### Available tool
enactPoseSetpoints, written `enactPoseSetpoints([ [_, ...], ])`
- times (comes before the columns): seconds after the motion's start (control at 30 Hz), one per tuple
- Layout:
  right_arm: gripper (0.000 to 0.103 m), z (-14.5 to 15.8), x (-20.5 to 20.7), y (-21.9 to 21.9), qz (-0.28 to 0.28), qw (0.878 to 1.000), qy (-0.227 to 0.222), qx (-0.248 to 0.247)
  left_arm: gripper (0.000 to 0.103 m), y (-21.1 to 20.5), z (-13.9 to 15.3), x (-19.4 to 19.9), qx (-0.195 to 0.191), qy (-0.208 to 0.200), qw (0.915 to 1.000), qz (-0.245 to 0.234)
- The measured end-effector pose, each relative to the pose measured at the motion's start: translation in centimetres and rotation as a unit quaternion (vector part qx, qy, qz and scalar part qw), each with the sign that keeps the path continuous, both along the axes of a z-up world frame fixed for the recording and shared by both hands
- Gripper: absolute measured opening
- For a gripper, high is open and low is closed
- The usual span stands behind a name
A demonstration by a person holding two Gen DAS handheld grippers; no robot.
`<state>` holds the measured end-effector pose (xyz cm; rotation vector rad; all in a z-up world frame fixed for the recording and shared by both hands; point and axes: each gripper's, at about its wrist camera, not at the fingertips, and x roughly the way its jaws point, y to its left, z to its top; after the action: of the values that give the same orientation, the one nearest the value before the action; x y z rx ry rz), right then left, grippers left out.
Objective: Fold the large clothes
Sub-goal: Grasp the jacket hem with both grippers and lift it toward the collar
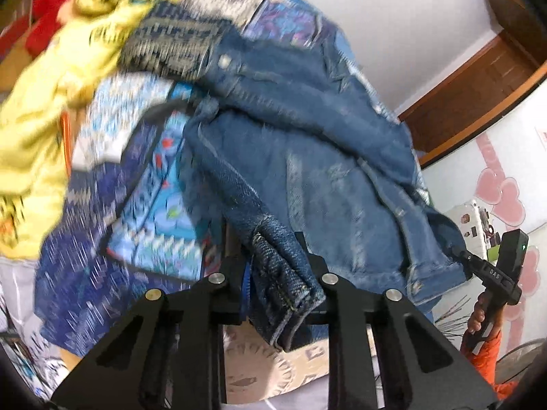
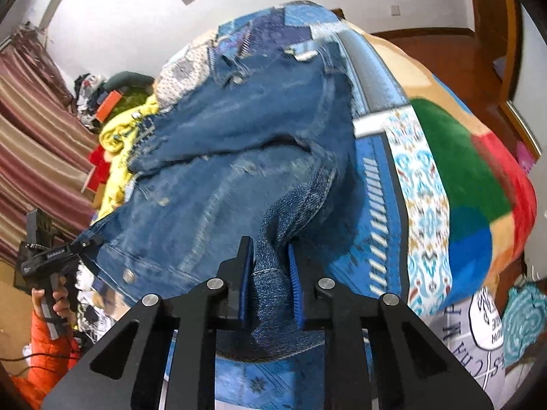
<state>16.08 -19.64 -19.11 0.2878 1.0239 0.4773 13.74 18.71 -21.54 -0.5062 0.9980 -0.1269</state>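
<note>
A bedroom with white walls and wooden door frames; the bed is covered by a blue patterned blanket (image 2: 376,205), with a yellow garment (image 1: 37,109) heaped at one side. The denim jacket (image 1: 307,143) lies spread on that blanket, its near edge lifted by both tools. The risk, as I judge it, is that thick denim slips from one grip while the other pulls, so the fold goes askew, or that the blanket gets dragged along. The left gripper (image 1: 283,283) is closed narrow on a doubled denim hem or cuff. The right gripper (image 2: 270,273) likewise pinches a bunched denim fold between its blue pads, though blur hides how deep it sits.
</note>
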Motion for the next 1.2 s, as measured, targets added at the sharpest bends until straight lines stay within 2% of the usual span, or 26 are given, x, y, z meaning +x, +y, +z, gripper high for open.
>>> enactPoseSetpoints([
  [0.13, 0.016, 1.9, 1.3, 0.3, 0.009, 0.999, -0.027, 0.016, 0.017, -0.3, 3.0, 1.6, 0.015, -0.038, 0.9992, -0.001],
  [0.23, 0.016, 3.3, 2.5, 1.1, 0.015, 0.998, -0.054, 0.011, 0.016, -0.3, 5.3, 3.0, 0.021, -0.069, 0.9974, 0.002],
  [0.43, 0.015, 6.7, 6.5, 1.6, 0.001, 0.994, -0.107, 0.015, 0.016, 0.5, 8.9, 7.0, 0.016, -0.115, 0.9930, 0.021],
  [0.53, 0.015, 8.4, 9.0, 1.7, -0.013, 0.991, -0.130, 0.011, 0.016, 1.2, 9.7, 9.2, 0.008, -0.119, 0.9923, 0.035],
  [0.67, 0.015, 9.2, 12.8, 1.6, -0.031, 0.990, -0.138, 0.016, 0.016, 2.6, 10.0, 13.0, -0.006, -0.117, 0.9914, 0.059],
  [0.77, 0.015, 9.0, 16.3, 1.9, -0.046, 0.990, -0.133, 0.015, 0.016, 3.4, 9.8, 16.7, -0.010, -0.111, 0.9911, 0.072],
  [0.9, 0.015, 7.7, 20.5, 2.7, -0.061, 0.991, -0.118, 0.002, 0.016, 4.1, 8.6, 21.1, 0.007, -0.100, 0.9917, 0.080],
  [1.0, 0.015, 6.1, 23.2, 3.5, -0.064, 0.993, -0.099, -0.011, 0.016, 4.6, 6.2, 24.6, 0.030, -0.076, 0.9931, 0.084],
  [1.2, 0.015, 1.7, 27.4, 4.7, -0.055, 0.996, -0.057, -0.048, 0.016, 5.4, -0.7, 29.6, 0.055, -0.010, 0.9948, 0.085],
])
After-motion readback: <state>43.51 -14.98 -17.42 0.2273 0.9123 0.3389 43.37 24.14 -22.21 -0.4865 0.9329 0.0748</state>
